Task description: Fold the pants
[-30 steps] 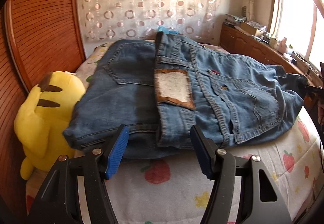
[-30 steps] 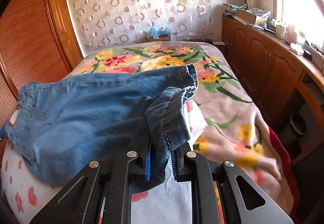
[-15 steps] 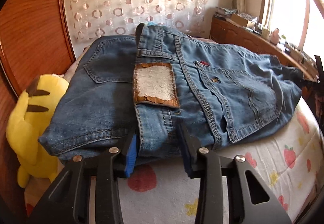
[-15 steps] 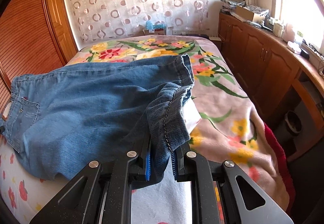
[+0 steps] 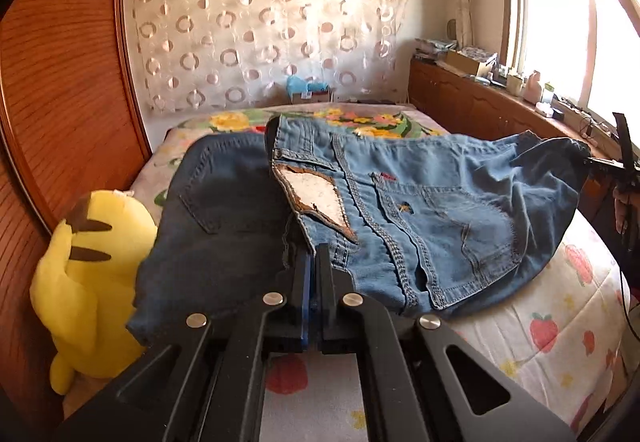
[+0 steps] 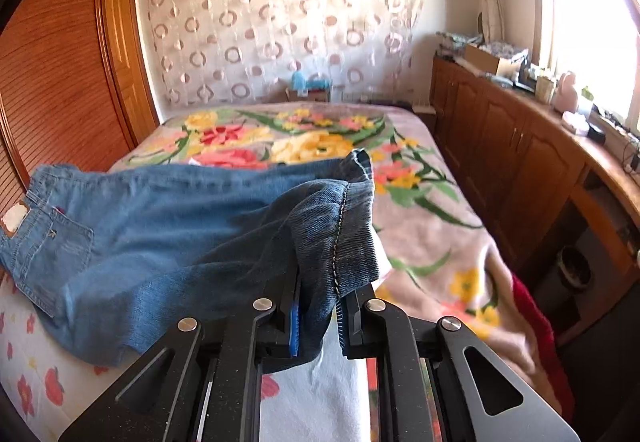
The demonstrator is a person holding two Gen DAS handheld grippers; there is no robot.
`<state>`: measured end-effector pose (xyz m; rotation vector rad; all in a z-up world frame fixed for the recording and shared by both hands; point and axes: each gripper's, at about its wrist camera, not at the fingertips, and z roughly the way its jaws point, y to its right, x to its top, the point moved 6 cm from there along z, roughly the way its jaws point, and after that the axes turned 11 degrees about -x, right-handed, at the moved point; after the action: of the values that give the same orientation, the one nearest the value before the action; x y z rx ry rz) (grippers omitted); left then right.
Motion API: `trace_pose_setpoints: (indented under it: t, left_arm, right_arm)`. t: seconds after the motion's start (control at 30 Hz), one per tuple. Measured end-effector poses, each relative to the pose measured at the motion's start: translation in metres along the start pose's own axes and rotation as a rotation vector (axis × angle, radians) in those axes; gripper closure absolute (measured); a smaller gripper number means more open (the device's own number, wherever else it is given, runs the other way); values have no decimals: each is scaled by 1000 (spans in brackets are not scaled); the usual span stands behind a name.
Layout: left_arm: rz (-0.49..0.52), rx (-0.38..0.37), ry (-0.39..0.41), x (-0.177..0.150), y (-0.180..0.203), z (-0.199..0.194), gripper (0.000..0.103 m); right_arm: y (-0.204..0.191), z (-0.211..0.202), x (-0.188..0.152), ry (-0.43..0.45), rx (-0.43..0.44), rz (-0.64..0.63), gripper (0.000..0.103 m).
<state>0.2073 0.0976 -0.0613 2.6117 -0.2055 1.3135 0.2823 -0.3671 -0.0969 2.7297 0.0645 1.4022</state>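
Left tool (image 5: pixel 313 262) clamped on jeans (image 5: pixel 432 202) waistband edge, right tool (image 6: pixel 318 306) on hem.

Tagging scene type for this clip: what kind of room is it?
Most likely a home bedroom. The jeans lie on a bed with a floral blanket, a yellow plush toy sits beside them, and wooden cabinets run under a window.

right gripper (image 6: pixel 318 316) clamping jeans (image 6: pixel 168 226) hem, bed (image 6: pixel 432 226), apparently lifted
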Motion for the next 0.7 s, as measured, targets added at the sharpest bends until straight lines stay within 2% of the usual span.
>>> trace_pose_setpoints:
  t: [0.3, 0.7]
  left_arm:
    - [34, 4, 71, 9, 12, -32, 101]
    - [18, -5, 148, -4, 9, -93, 101]
  right_arm:
    - [0, -43, 10, 87, -14, -6, 89]
    - [14, -110, -36, 122, -18, -7, 89]
